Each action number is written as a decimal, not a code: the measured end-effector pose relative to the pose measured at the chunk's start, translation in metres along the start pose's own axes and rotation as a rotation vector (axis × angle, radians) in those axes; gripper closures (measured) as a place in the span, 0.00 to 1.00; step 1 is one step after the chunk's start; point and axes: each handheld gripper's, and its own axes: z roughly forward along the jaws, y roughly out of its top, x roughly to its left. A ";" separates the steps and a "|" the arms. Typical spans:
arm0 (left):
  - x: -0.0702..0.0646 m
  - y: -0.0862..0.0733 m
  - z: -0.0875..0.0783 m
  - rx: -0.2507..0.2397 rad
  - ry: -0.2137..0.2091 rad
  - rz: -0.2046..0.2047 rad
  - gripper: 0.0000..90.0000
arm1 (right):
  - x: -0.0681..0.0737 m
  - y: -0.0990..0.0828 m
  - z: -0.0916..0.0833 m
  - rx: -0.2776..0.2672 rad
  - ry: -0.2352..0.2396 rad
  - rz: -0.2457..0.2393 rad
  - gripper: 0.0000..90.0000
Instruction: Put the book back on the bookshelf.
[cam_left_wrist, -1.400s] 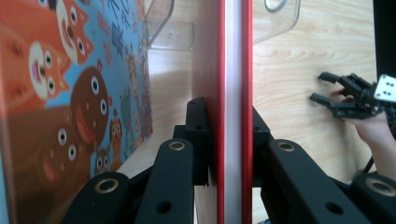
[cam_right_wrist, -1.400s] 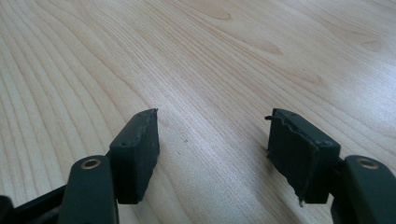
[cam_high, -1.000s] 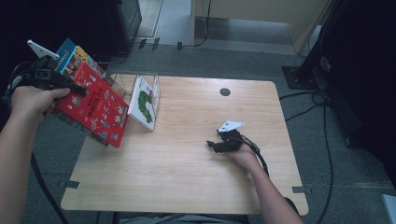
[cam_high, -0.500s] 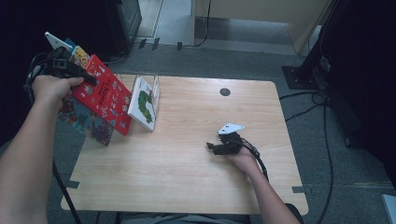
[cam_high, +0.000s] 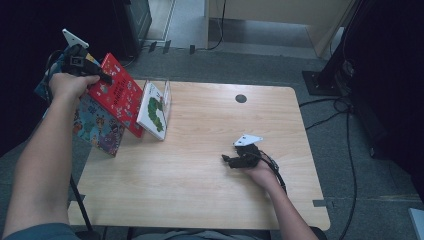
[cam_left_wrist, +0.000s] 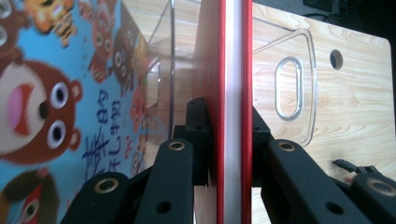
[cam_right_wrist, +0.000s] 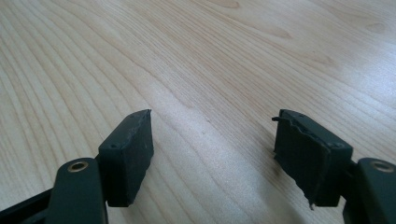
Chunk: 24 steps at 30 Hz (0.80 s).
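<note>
My left gripper (cam_high: 97, 76) is shut on a red picture book (cam_high: 119, 94), held tilted at the table's far left corner. In the left gripper view the book's red edge (cam_left_wrist: 232, 93) runs straight up between the two black jaws, my left gripper (cam_left_wrist: 229, 121) clamped on it. A blue book with cartoon animals (cam_high: 97, 127) stands behind it off the left edge, also seen as the blue cover (cam_left_wrist: 60, 93). A clear plastic book stand (cam_high: 165, 97) holds a white book with a green caterpillar (cam_high: 154, 112). My right gripper (cam_high: 227, 160) rests open on the wood, jaws apart over bare wood (cam_right_wrist: 212, 135).
The wooden table (cam_high: 210, 200) has a dark round hole (cam_high: 241, 98) near its far edge. The clear stand's wall with an oval handle slot (cam_left_wrist: 289, 88) lies just right of the red book. Cables and dark equipment stand on the floor around.
My left hand carried the red book rightwards and slightly down, closer to the clear stand. The right gripper stayed where it was.
</note>
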 end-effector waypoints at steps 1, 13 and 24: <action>-0.001 0.001 0.001 -0.009 0.005 -0.003 0.88 | 0.000 0.000 0.000 -0.001 0.001 -0.002 0.31; 0.005 0.006 0.013 -0.012 -0.019 -0.007 0.86 | 0.001 -0.003 -0.003 0.000 0.000 -0.003 0.31; 0.011 0.004 0.006 0.003 0.001 -0.009 0.68 | 0.001 -0.003 -0.003 0.001 0.000 -0.003 0.31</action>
